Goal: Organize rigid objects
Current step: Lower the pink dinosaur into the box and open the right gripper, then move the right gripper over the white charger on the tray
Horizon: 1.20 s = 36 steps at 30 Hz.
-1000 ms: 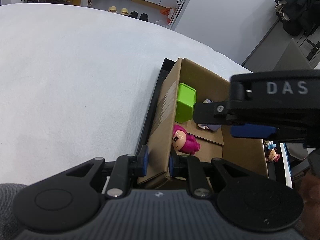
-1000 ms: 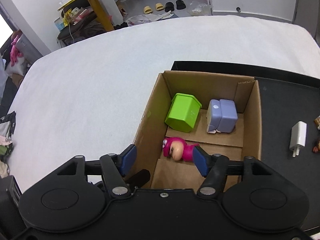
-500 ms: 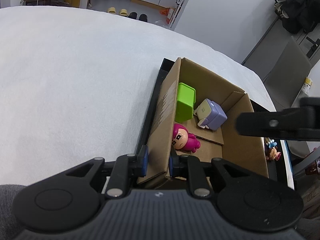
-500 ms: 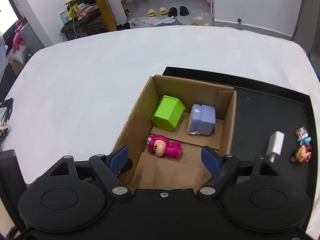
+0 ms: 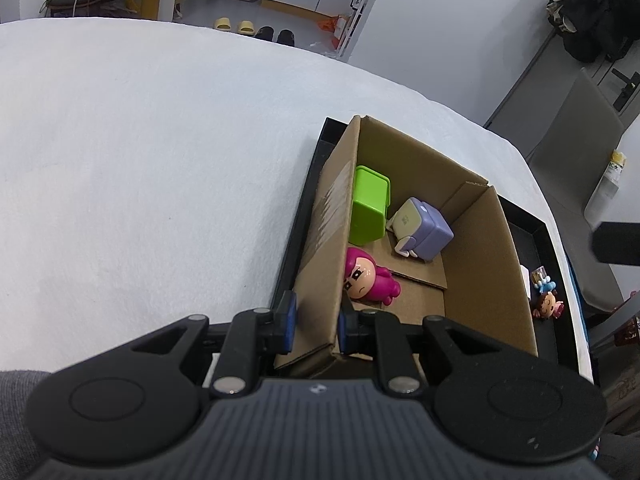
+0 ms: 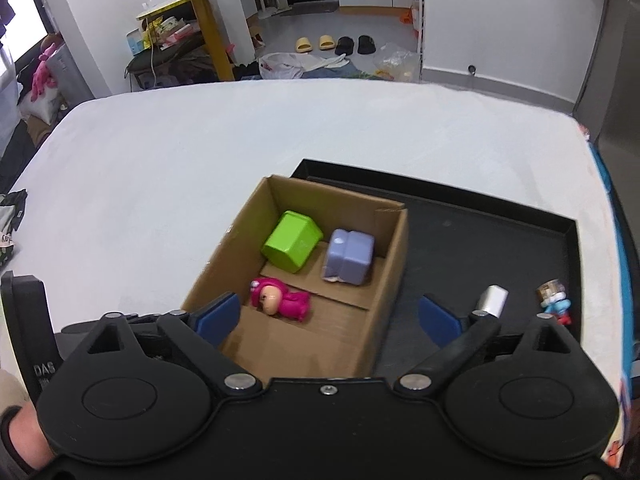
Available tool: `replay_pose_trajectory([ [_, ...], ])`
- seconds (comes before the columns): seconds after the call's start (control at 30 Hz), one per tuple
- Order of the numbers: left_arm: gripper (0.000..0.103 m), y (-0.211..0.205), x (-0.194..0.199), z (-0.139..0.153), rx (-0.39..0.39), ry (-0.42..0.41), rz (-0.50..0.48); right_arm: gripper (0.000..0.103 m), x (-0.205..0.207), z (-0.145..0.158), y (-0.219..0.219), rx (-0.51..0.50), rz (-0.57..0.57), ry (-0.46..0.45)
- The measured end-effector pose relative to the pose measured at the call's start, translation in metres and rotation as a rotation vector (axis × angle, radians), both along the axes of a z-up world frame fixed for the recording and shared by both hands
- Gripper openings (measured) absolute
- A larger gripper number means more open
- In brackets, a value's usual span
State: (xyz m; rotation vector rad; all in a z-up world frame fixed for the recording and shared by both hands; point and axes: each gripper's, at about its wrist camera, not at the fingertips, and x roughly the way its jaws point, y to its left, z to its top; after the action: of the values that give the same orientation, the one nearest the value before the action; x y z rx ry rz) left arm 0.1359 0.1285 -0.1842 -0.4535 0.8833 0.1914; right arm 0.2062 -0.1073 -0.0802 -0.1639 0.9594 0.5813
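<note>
Left gripper (image 5: 314, 322) jaws clamped on cardboard box (image 5: 324, 240) wall, right gripper (image 6: 328, 316) jaws just opened wide, empty, above black tray (image 6: 480, 240), bare white worktop (image 6: 200, 160) beyond

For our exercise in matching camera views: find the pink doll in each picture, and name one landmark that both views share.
Left wrist view: the pink doll lies lower centre, on the cardboard box floor against its left wall.
Right wrist view: the pink doll lies just left of centre, in the box's near half.
Shared landmark: the green block beyond it.

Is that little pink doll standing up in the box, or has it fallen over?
Fallen over. The pink doll lies on its side on the cardboard box floor.
</note>
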Motion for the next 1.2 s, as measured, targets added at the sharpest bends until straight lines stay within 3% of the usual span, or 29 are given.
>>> replay_pose_trajectory([
  [0.57,0.018,-0.003,-0.001,0.003,0.017,0.0,0.023,0.102,0.025,-0.017,-0.084,0.044,-0.165,0.016],
  [1.03,0.016,-0.009,0.0,0.004,0.06,0.011,0.015,0.102,0.052,-0.064,-0.136,0.137,-0.39,0.103],
  [1.2,0.016,-0.01,0.001,0.004,0.066,0.013,0.015,0.098,0.059,-0.08,-0.146,0.159,-0.42,0.129],
])
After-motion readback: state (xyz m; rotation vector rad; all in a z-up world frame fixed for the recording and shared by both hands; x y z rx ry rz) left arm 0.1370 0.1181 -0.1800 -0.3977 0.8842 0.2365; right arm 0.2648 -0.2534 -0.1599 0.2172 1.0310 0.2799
